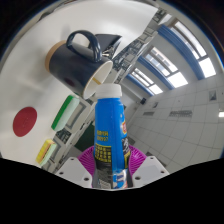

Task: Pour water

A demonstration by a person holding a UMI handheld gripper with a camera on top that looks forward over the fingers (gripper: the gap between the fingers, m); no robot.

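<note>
My gripper point(110, 168) is shut on a blue-labelled water bottle point(108, 135) with a white top, its magenta pads point(128, 157) pressing on both sides of it. The bottle is tipped so that its open top point(107, 94) points at the rim of a black mug point(75, 58) with a cream inside and a handle. The mug stands on a white table point(30, 70) just beyond the bottle's top. No water is visible between the bottle and the mug.
A red round disc point(24, 121), a green strip point(64, 108) and a yellow-green block point(45, 151) lie on the table near the mug. Beyond the table's edge are a grey rack point(128, 52), windows point(180, 60) and a pale wall.
</note>
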